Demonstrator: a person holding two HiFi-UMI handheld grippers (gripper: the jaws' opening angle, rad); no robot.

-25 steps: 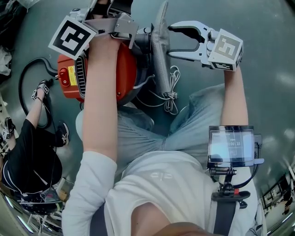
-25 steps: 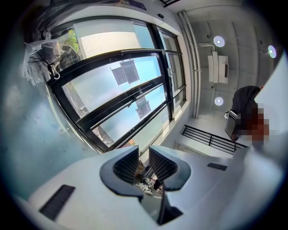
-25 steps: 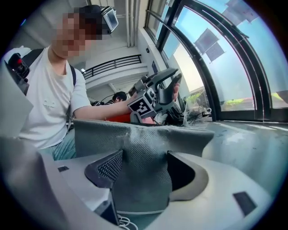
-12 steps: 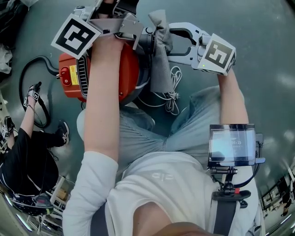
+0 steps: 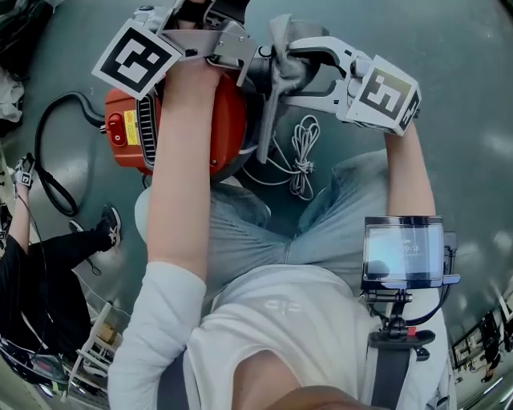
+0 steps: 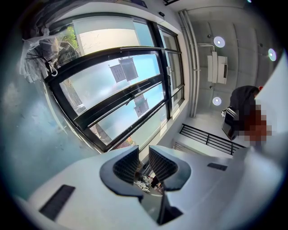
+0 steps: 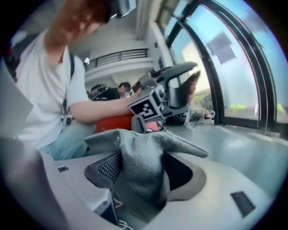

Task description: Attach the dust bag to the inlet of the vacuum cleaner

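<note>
The red vacuum cleaner [image 5: 180, 128] lies on the floor under my left forearm; it shows as a red strip [image 7: 116, 122] in the right gripper view. My right gripper [image 5: 292, 74] [image 7: 144, 166] is shut on the grey mesh dust bag [image 5: 278, 44] [image 7: 139, 152]. The bag is bunched against the vacuum's dark right end, and a strip of it hangs down. My left gripper [image 5: 210, 24] [image 6: 142, 164] sits above the vacuum and points away at windows. Its jaws stand a narrow slit apart with nothing between them.
A coiled white cord [image 5: 303, 152] lies on the floor right of the vacuum. A black hose [image 5: 48, 160] loops at the left, near a bystander's leg [image 5: 72, 244]. A small screen [image 5: 401, 252] hangs at my chest.
My right gripper has turned and pushed the bag closer to the vacuum, so the bag is now bunched. The bystander at the left has moved away. The left gripper has barely moved.
</note>
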